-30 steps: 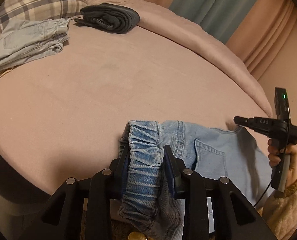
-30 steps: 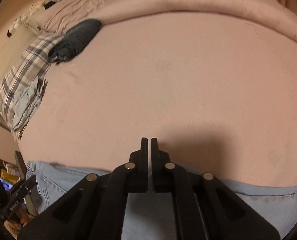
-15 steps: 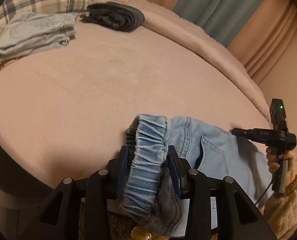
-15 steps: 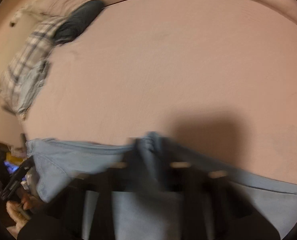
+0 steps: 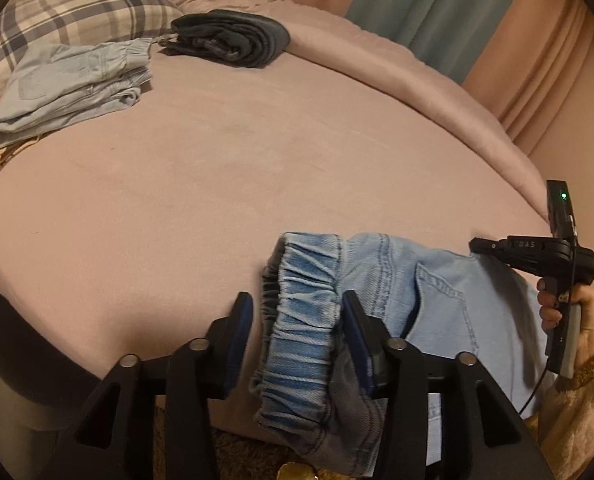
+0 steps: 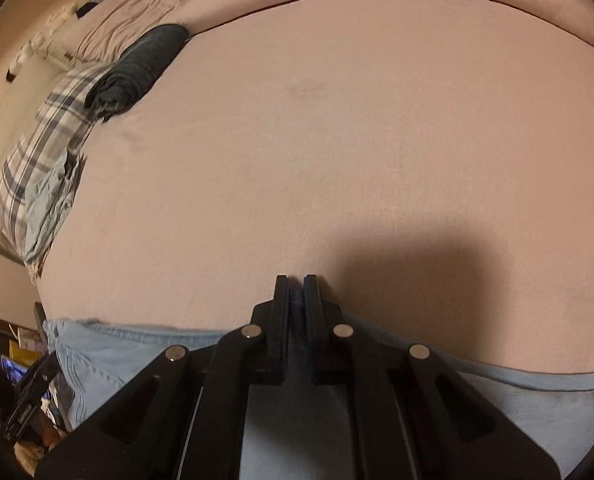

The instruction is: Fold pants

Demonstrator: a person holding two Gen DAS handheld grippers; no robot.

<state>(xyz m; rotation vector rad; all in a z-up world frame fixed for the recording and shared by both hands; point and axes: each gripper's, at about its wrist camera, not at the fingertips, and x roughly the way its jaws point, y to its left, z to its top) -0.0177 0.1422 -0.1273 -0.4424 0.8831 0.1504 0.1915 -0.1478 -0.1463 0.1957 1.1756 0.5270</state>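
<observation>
Lying along the bed's (image 5: 257, 168) near edge, pants (image 5: 449, 300) slip the opening left gripper (image 5: 297, 316); right gripper (image 6: 296, 292) pinches them.

The left gripper (image 5: 297, 312) pointed steeply down with its jaws just opening and parted, while the right gripper (image 6: 296, 292), held in a hand (image 5: 569, 312) with a fuzzy sleeve (image 5: 577, 404), stayed pinched closed.

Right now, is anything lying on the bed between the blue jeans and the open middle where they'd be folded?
Nothing visible does. The pink bed ahead of the jeans is bare; the folded light jeans and dark folded pants sit far off by the plaid pillow.
</observation>
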